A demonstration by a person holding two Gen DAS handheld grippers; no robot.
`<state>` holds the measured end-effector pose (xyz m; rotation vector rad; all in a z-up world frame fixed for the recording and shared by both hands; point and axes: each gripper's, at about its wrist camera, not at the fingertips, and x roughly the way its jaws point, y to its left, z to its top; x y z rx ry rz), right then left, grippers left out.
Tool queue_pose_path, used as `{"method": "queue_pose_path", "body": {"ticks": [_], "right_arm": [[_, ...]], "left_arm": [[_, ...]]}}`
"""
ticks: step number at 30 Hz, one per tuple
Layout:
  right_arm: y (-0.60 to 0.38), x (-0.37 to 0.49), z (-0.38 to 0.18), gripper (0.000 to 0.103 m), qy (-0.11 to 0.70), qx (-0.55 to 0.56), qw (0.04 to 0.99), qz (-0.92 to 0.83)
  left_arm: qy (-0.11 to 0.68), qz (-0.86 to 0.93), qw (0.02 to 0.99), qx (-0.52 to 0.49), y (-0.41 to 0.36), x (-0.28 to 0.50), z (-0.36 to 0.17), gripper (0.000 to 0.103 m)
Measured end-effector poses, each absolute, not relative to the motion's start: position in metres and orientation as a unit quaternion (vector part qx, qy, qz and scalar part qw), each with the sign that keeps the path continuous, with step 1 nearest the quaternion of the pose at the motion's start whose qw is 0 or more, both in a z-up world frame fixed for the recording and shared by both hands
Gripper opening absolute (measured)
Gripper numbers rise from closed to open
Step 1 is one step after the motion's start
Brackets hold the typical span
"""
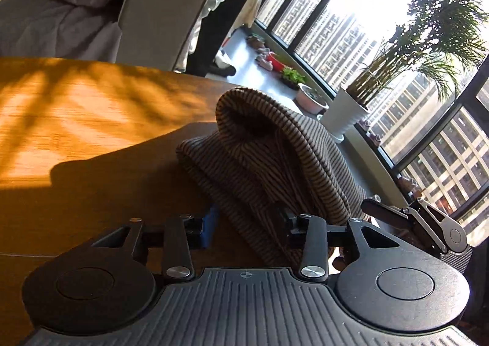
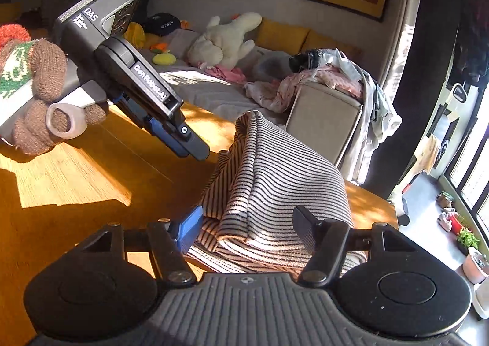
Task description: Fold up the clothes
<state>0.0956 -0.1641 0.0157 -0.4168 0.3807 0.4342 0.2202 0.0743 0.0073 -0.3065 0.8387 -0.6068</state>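
Note:
A black-and-cream striped garment (image 1: 262,162) lies bunched and folded on the wooden table (image 1: 76,119), rising in a peak. My left gripper (image 1: 247,223) is open, its blue and black fingers on either side of the near edge of the cloth. My right gripper (image 2: 244,223) is open too, its blue finger (image 2: 188,229) and black finger (image 2: 305,223) straddling the striped garment (image 2: 275,180). The left gripper (image 2: 189,144) shows in the right wrist view, above the table left of the cloth. The right gripper's arm (image 1: 428,223) shows at the right of the left wrist view.
A knitted brown toy (image 2: 33,83) sits on the table's far left. A grey sofa (image 2: 324,119) with piled clothes and a white plush stands behind the table. Potted plants (image 1: 345,113) line the window. The table's edge (image 2: 376,208) curves close on the right.

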Motion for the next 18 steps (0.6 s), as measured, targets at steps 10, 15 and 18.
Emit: {"method": "queue_pose_path", "body": {"ticks": [10, 15, 18], "right_arm": [[-0.201, 0.126, 0.077, 0.009, 0.208, 0.018, 0.944, 0.254], [-0.204, 0.144, 0.058, 0.01, 0.275, 0.114, 0.905, 0.304], [-0.207, 0.16, 0.032, 0.011, 0.312, 0.162, 0.884, 0.309]], "left_arm": [[0.426, -0.338, 0.823, -0.162, 0.045, 0.211, -0.022, 0.035], [0.423, -0.343, 0.822, -0.165, 0.045, 0.214, -0.025, 0.035], [0.423, -0.343, 0.824, -0.159, 0.049, 0.213, -0.025, 0.031]]}}
